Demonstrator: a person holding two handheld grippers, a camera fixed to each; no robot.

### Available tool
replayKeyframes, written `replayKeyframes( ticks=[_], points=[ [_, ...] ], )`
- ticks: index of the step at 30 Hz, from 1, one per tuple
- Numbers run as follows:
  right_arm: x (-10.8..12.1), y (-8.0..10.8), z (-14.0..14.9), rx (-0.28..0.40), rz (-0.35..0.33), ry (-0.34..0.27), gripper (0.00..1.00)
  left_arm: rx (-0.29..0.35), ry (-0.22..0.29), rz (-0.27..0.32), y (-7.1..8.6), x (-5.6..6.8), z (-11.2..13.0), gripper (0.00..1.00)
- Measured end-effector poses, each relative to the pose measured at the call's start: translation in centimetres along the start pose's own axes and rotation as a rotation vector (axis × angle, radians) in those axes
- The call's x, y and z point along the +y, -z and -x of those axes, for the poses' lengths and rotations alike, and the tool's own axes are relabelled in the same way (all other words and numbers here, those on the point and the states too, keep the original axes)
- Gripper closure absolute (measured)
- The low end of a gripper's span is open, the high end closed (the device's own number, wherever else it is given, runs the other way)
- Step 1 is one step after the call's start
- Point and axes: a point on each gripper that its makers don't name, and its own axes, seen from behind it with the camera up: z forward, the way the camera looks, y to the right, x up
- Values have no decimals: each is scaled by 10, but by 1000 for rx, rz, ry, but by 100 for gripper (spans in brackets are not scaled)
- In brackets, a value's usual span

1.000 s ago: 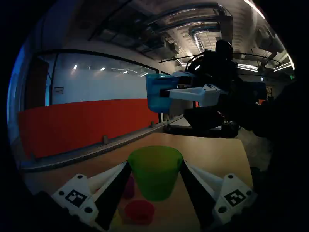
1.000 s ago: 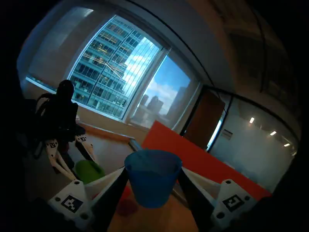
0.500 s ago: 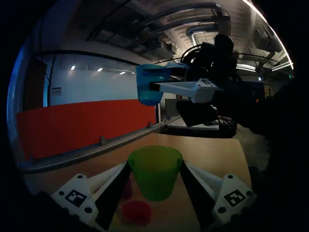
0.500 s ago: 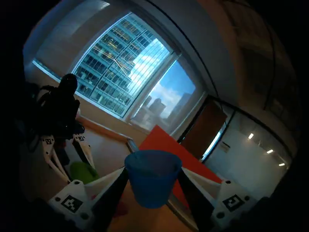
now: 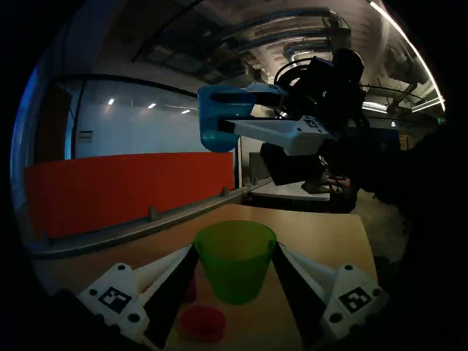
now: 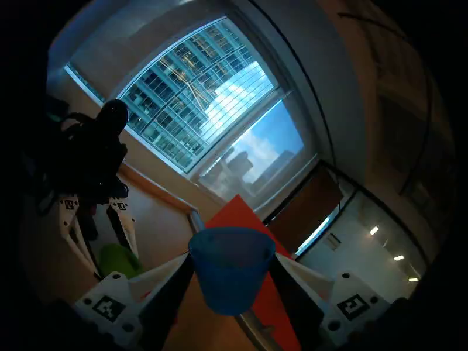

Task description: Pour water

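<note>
Open air btwn blue cup (image 5: 219, 117) & green cup (image 5: 235, 266); red cup (image 5: 202, 322) below, prob. on table (image 5: 327, 228).

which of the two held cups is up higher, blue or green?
The blue cup, gripped by the right tongs, hangs well above the green cup, which the left tongs hold low over the wooden table.

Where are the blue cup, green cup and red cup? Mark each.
blue cup (image 6: 231, 275), right gripper view, front wall.
green cup (image 5: 235, 272), left gripper view, front wall.
red cup (image 5: 202, 322), left gripper view, upper part.
</note>
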Motion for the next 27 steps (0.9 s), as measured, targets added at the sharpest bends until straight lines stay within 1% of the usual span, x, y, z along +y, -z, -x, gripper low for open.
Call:
replayKeyframes(
  ticks=[11, 27],
  points=[
    [6, -7, -4, -1, 9, 102, 11, -1, -1, 10, -1, 2, 0, 13],
    [12, -12, -6, -10, 14, 224, 11, -2, -9, 21, -3, 6, -2, 13]
  ],
)
